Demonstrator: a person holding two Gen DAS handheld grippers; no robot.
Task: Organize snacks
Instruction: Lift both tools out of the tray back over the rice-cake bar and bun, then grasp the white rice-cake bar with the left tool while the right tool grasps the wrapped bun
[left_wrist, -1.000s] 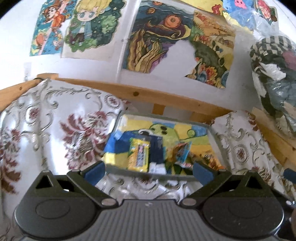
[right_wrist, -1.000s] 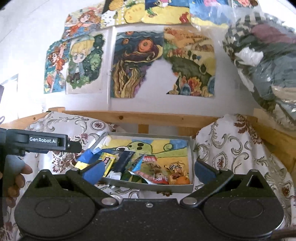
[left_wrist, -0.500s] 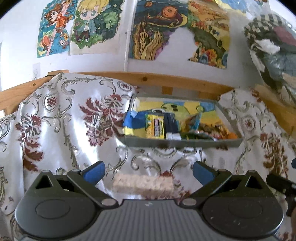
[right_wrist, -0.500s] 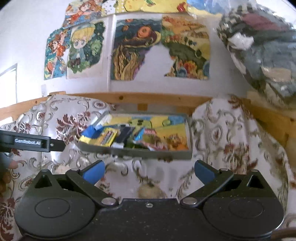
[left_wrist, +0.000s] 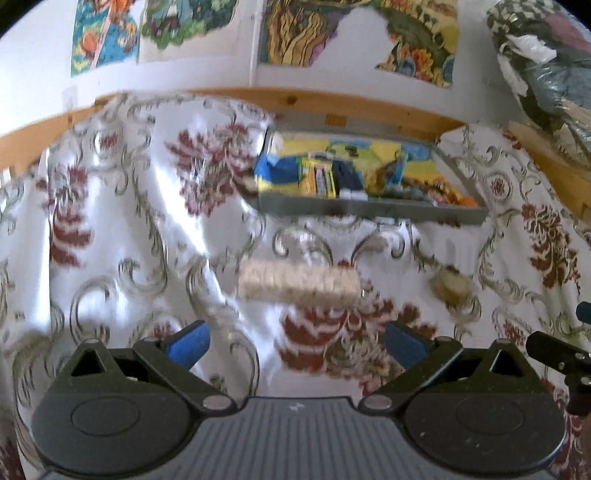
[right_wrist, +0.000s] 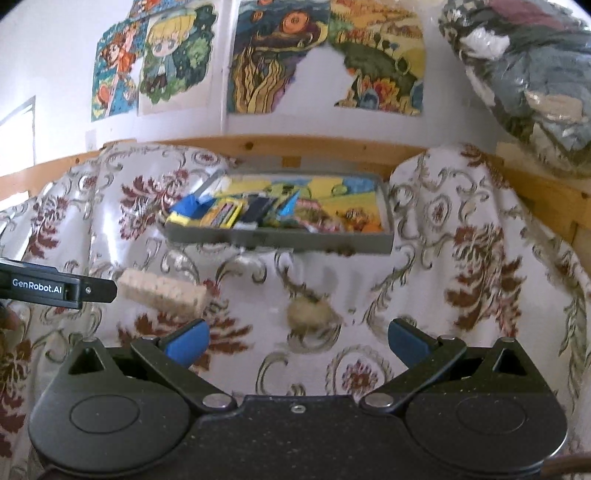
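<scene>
We are looking at a white wall hung with bright cartoon and landscape posters (right_wrist: 325, 59), above a wooden rail and a table draped in a shiny white tablecloth with dark red flowers (left_wrist: 122, 229). Resting on that cloth, close under the rail, a shallow grey rectangular tray (left_wrist: 369, 210) is holding a heap of wrapped snacks in blue, yellow and orange (right_wrist: 258, 212). On the near side of the tray a pale beige wafer block (left_wrist: 297, 282) is lying flat on the cloth, and to its right, also on the near side of the tray, a small round tan snack (right_wrist: 312, 314) is sitting; blur is hiding its detail. We are holding the left gripper (left_wrist: 295, 341) with jaws spread wide and empty, hovering nearer than the wafer. The right gripper (right_wrist: 297, 338) is likewise gaping wide, holding nothing, just short of the round snack.
</scene>
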